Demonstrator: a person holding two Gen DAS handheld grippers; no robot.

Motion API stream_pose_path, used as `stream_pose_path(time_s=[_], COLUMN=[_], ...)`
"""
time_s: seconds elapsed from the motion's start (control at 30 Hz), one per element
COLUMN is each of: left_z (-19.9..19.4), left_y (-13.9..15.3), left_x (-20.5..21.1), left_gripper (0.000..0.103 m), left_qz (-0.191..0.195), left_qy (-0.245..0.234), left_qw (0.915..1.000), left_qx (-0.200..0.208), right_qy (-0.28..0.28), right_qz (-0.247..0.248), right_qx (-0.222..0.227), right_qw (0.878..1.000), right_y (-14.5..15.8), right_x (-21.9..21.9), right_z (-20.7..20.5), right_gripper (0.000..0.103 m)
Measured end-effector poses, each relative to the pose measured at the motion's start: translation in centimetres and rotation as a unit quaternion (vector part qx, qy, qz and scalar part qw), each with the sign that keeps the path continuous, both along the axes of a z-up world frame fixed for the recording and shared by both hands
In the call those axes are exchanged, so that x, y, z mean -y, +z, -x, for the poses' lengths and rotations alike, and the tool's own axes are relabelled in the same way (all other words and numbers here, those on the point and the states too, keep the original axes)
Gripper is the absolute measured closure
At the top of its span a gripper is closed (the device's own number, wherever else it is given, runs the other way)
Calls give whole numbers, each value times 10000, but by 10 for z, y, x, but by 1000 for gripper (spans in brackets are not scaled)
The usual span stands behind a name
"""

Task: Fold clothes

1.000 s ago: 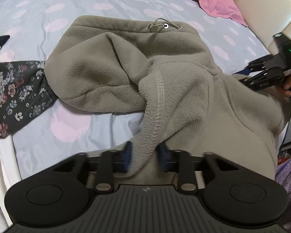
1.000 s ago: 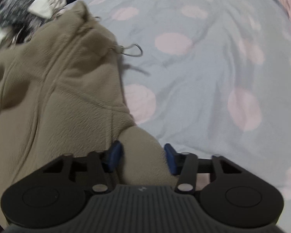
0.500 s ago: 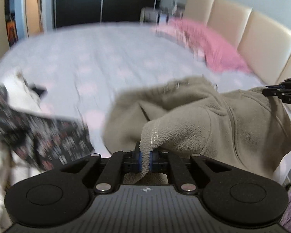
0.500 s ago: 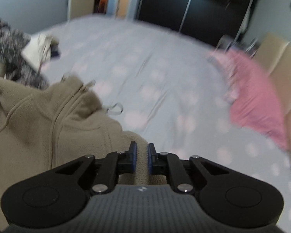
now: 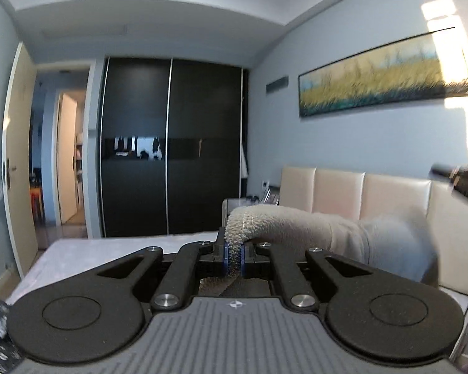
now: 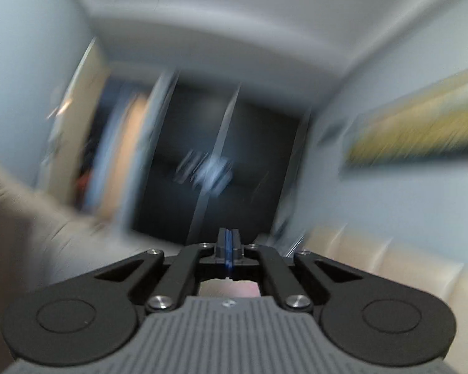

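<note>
Right gripper [image 6: 230,254]: bottom centre, blue pads pressed together, aimed into the room.
Fleece garment [image 6: 21,218]: blurred beige mass, left edge.
Wardrobe [image 6: 221,168]: dark sliding doors, centre.
Headboard [image 6: 390,261]: cream panels, lower right.

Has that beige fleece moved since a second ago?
Yes. The fleece, clamped in the left gripper, has risen off the bed: it now hangs before the headboard instead of lying on the sheet.
</note>
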State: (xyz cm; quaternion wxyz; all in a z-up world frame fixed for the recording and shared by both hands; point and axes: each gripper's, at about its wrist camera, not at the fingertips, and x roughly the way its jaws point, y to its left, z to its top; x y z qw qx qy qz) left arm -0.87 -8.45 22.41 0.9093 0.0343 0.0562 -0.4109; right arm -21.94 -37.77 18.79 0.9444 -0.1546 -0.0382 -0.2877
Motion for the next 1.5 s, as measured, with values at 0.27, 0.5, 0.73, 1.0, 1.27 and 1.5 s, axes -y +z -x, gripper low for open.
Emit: stream_pose_path(time_s=[0.27,0.5,0.73,1.0,1.27,1.5], left_z=[5,-36,-71,-85,-79,-83], left_y=[-28,-139,-238,-296,-314,-322], left_x=[5,-18,-66,-96,-93,-100], left_gripper=[98,98,98,98,98,97], left_qz=[-755,-1861,-2380,-2782,-3225,-3147], left_qy=[227,554,1181,1526,1426,1387], left_qw=[9959,9624,9176,8821,8683,8674], left_qx=[-452,-1899,-2955,-3481,-3490,-3596], right_qy=[568,821,1263,2099,3169,3490], right_qz=[-625,-1719,-2946,-3315,-4175,-4064], right_qx=[-591,-2054,-3138,-4011,-4008,-4517], right_qw=[9947,9600,8938,8278,7514,7135], right_y=[27,-95,-197,-271,-277,-265], right_x=[3,36,51,31,7,-8], right_z=[45,-2,-41,-69,-75,-73], right_gripper=[103,101,70,61,44,30])
